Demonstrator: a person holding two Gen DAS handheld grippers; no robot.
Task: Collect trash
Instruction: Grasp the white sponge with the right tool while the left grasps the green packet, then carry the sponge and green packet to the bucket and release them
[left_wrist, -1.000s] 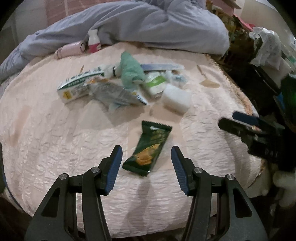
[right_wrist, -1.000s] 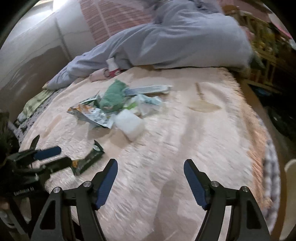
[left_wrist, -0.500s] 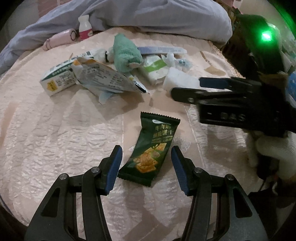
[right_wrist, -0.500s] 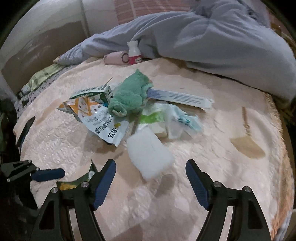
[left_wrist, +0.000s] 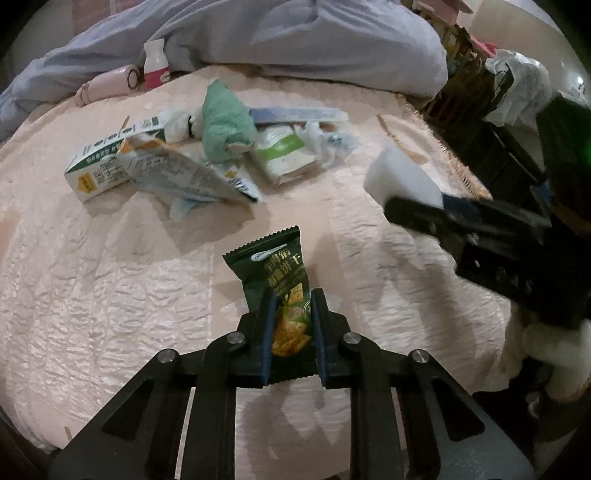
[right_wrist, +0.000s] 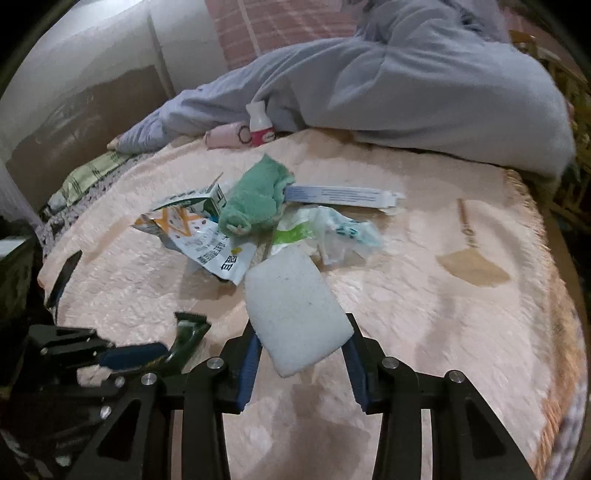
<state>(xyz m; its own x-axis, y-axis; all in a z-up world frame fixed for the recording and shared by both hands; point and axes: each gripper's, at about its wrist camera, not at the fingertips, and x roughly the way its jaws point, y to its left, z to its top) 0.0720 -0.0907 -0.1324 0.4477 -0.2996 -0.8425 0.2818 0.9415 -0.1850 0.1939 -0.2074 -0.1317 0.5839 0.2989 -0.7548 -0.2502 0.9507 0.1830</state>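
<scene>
Pickup step, both grippers at once, on a round table spread with a pink cloth (left_wrist: 110, 295). Left gripper (left_wrist: 291, 328) closing on a dark green cracker packet (left_wrist: 275, 262) at the near middle of the cloth; pads pressed in on the packet's lower half, top half tipped up and free beyond the tips. Right gripper (right_wrist: 301, 363) closing around a white foam block (right_wrist: 295, 306); block between the blue pads, both of which appear to touch its sides, near end overhanging toward the camera. Seen from the left wrist, same block (left_wrist: 402, 181) raised off the cloth at right.

Next move, as judged: finish both squeezes, lift straight up, carry off to a bin not visible in either view. Thin packet likely to slip or fold; soft foam likely to compress, so firm hold needed before travel.

Remaining litter in a heap at far centre: milk carton (left_wrist: 107, 162), crumpled wrapper (left_wrist: 181, 181), green cloth (left_wrist: 221, 125), long blue-and-white strip (right_wrist: 343, 194), clear plastic (right_wrist: 343, 232). Open cloth at near left and far right. Fringed table edge (right_wrist: 535, 236) close on the right; grey bedding (right_wrist: 406, 85) along the far rim, small bottle (right_wrist: 260, 127) touching it. Grippers near each other, so separate lift paths advisable.
</scene>
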